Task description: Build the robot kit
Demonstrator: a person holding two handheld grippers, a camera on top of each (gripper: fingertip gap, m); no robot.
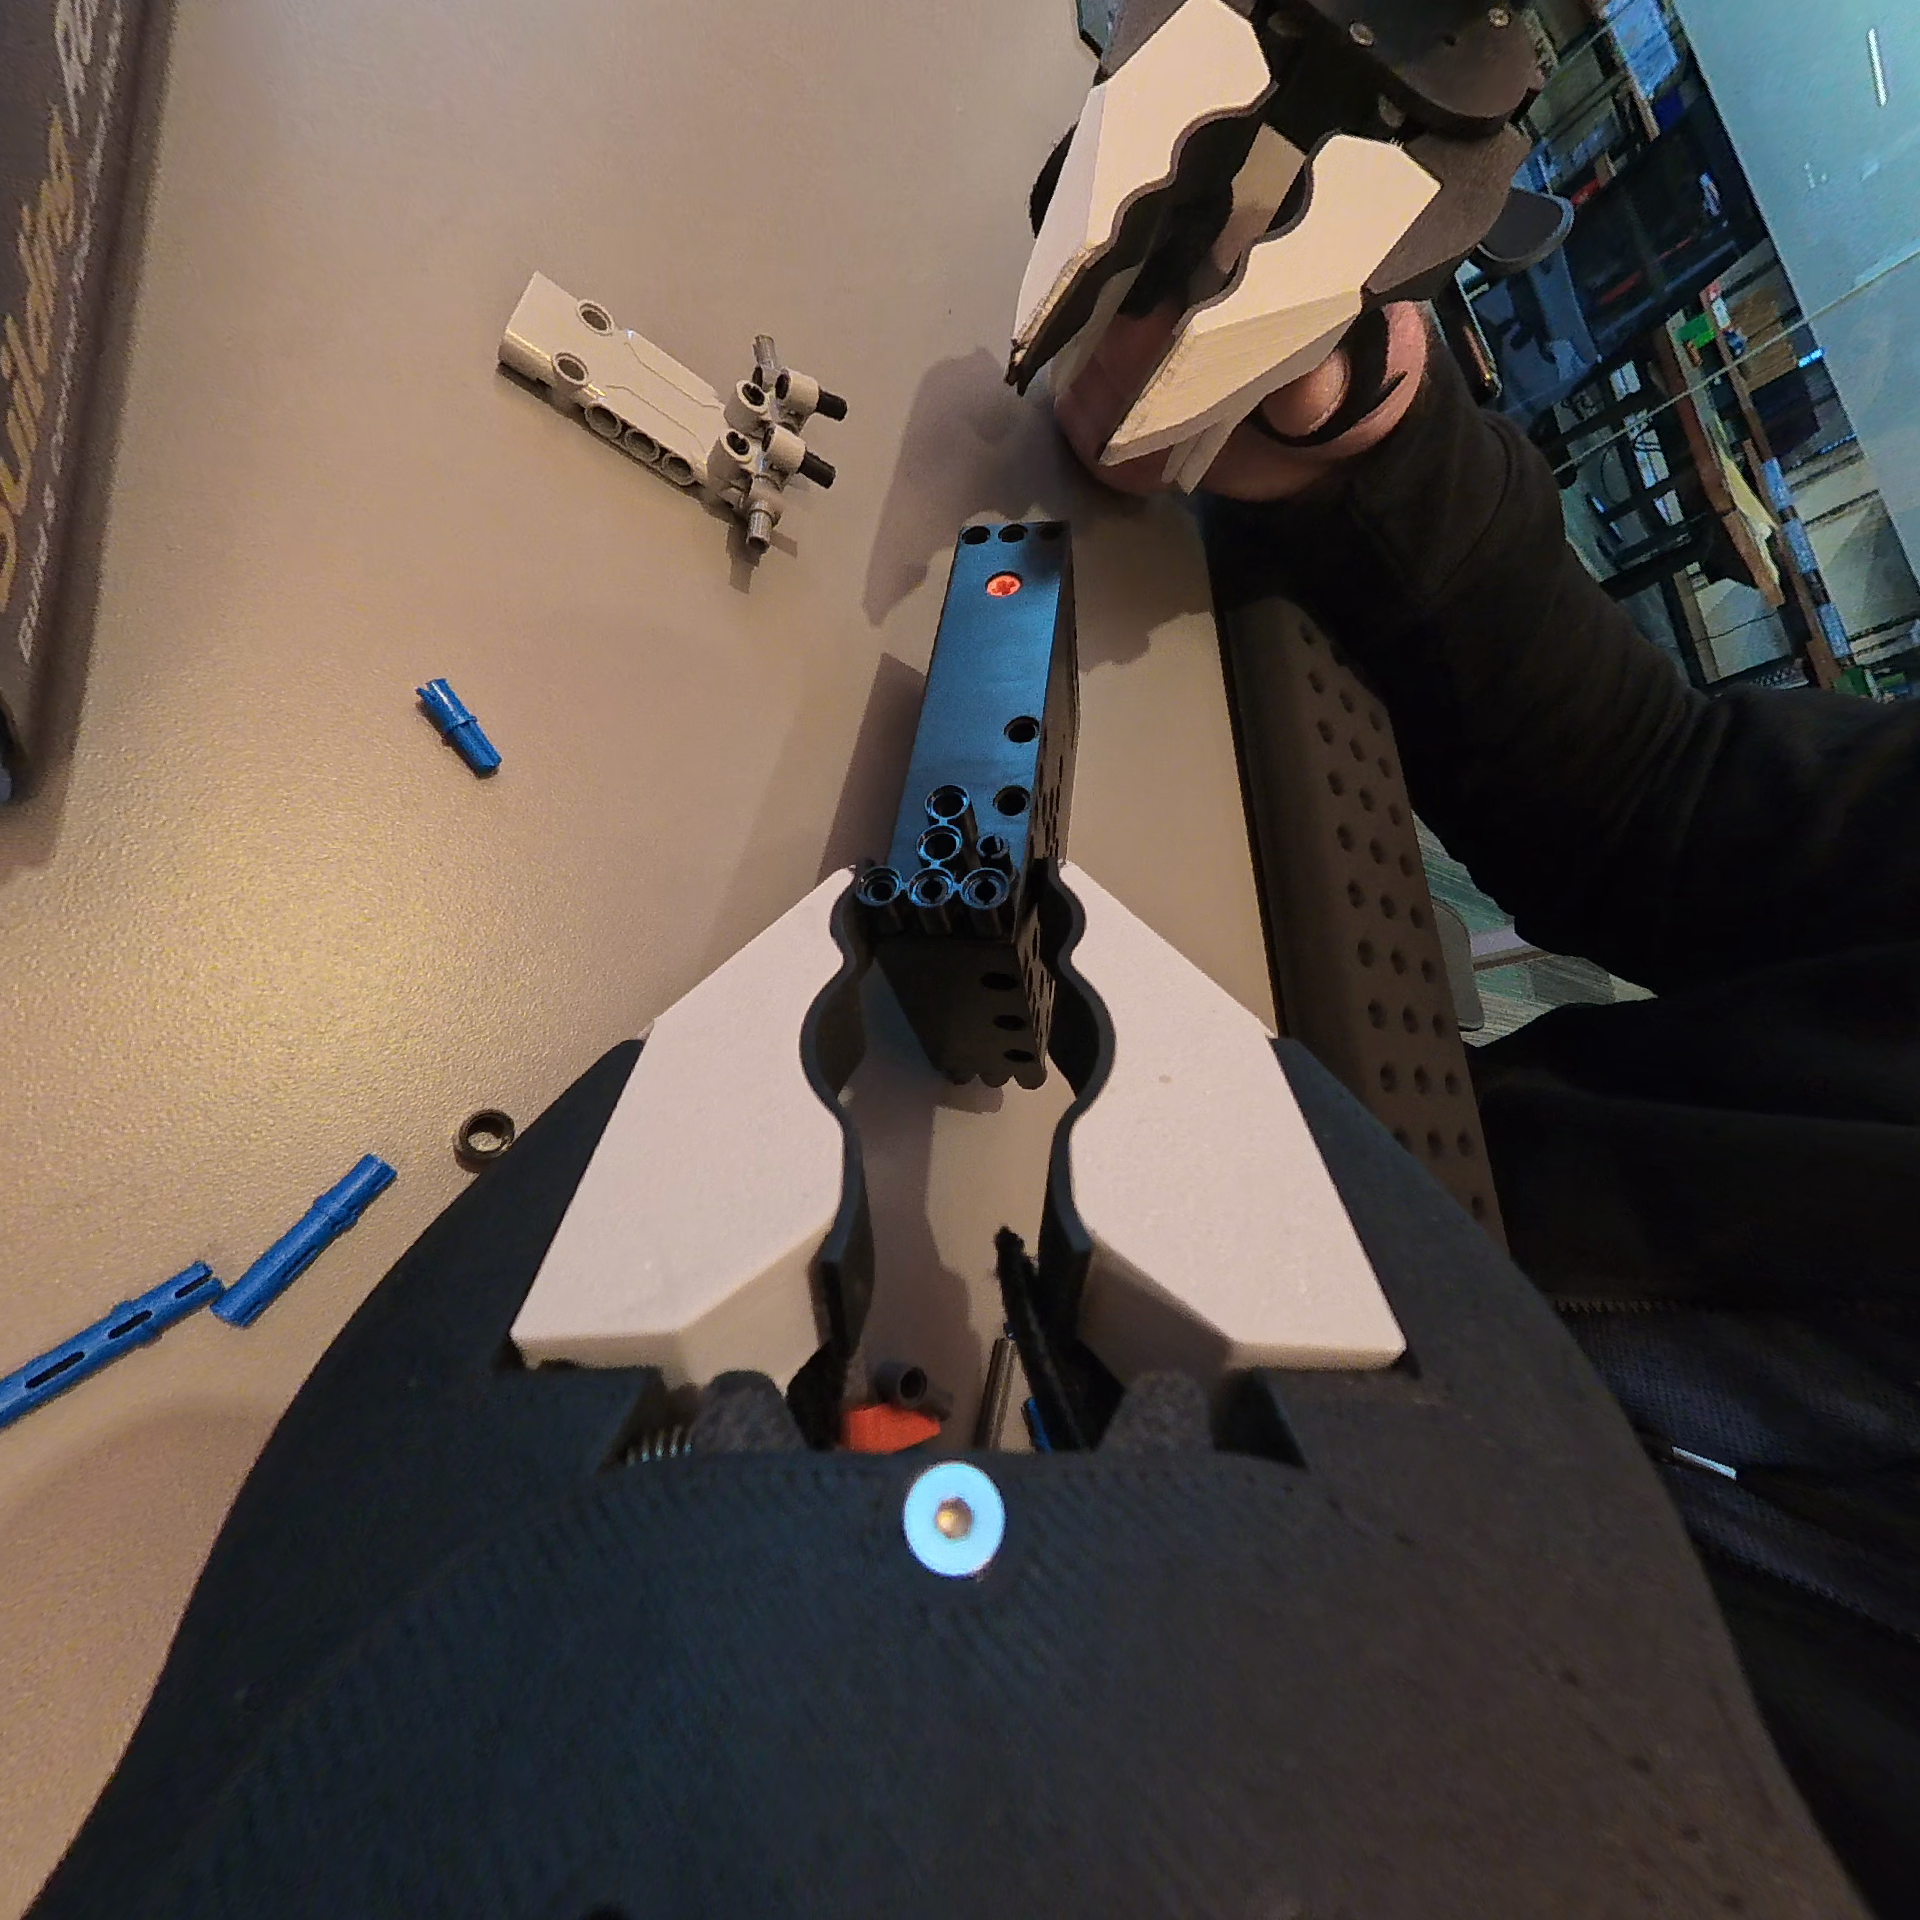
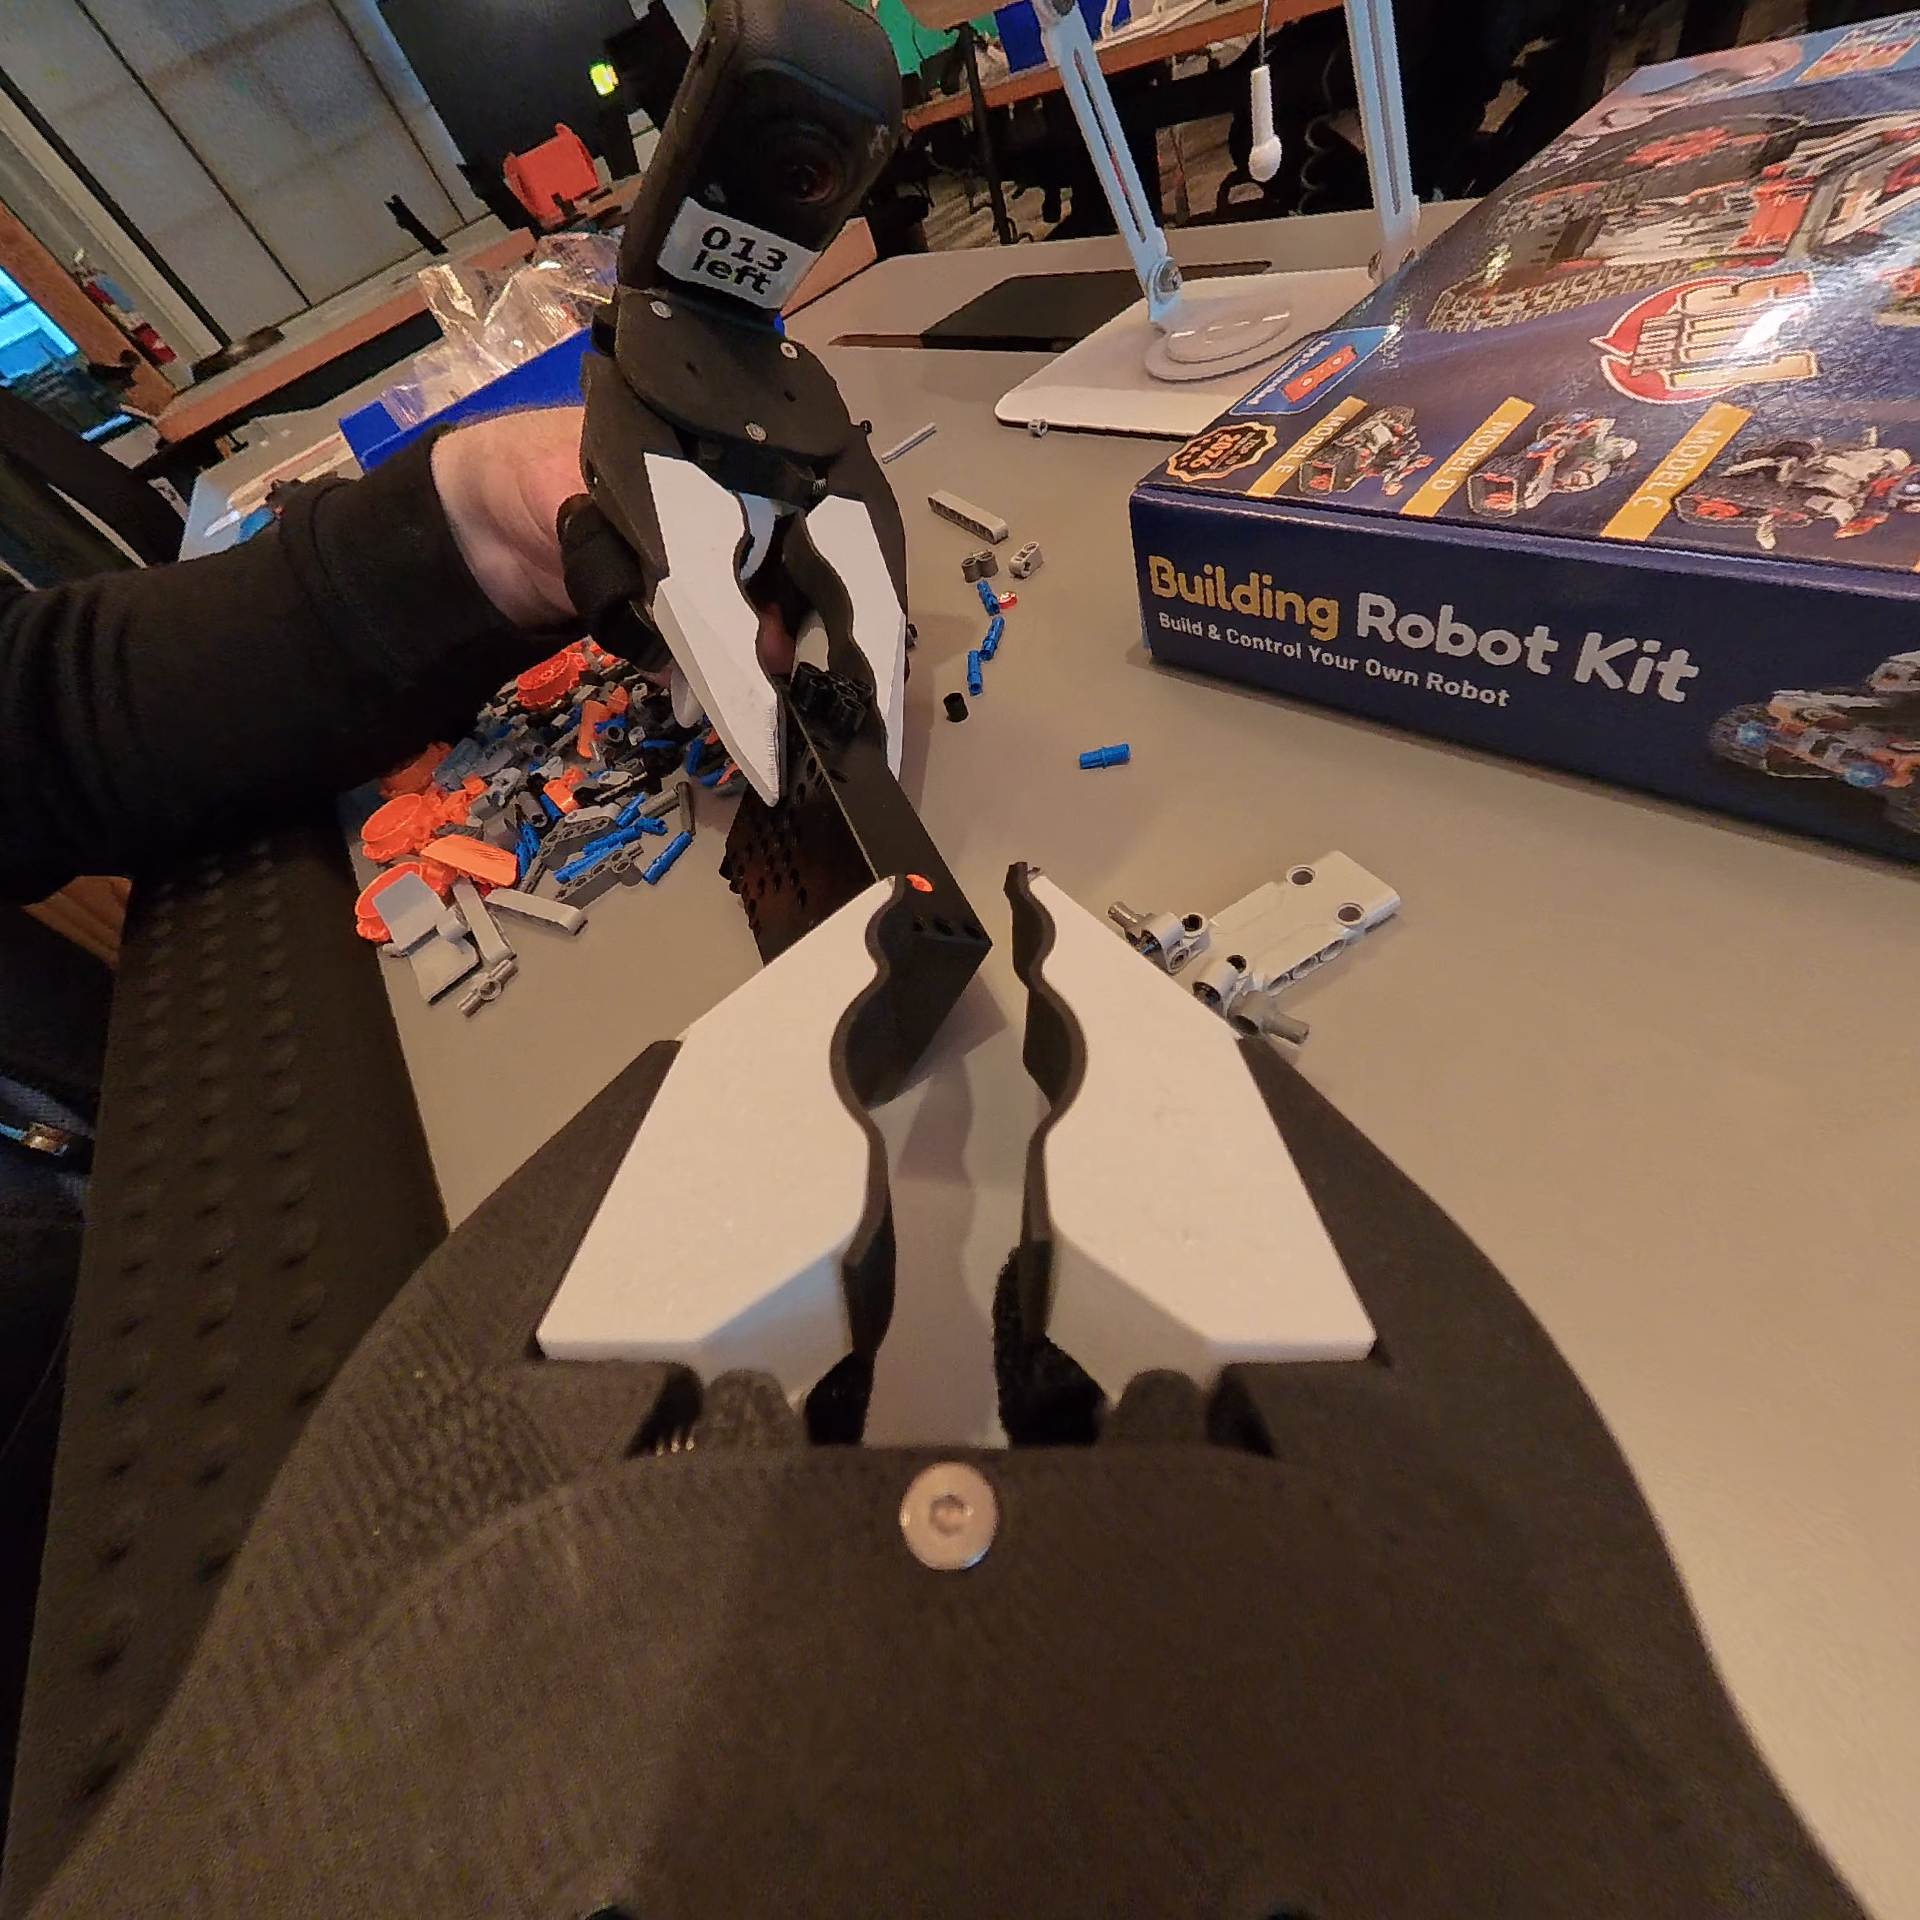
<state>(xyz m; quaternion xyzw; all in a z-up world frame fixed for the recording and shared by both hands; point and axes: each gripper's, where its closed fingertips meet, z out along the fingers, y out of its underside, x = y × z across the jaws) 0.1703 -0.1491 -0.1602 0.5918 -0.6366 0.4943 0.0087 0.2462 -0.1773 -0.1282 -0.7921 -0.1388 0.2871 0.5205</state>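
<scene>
Fingers on my left gripper are clamped on one end of a long black block with holes, held up at a slant over the grey table. From the right wrist view you can see its far end poking between the fingers of my right gripper, which are spread apart with a gap on the right side. Can't tell whether the left finger actually touches the block.

Just beside that end lies a light grey panel piece with connectors stuck on. A few blue pins and a small dark ring are scattered on the table on my left gripper's side.

Container-wise, the only one I see is a dark blue kit box, lid shut, so no idea what's inside. A loose pile of orange, grey and blue parts sits straight on the table behind the left gripper, not in any bin. White stand base further back.
</scene>
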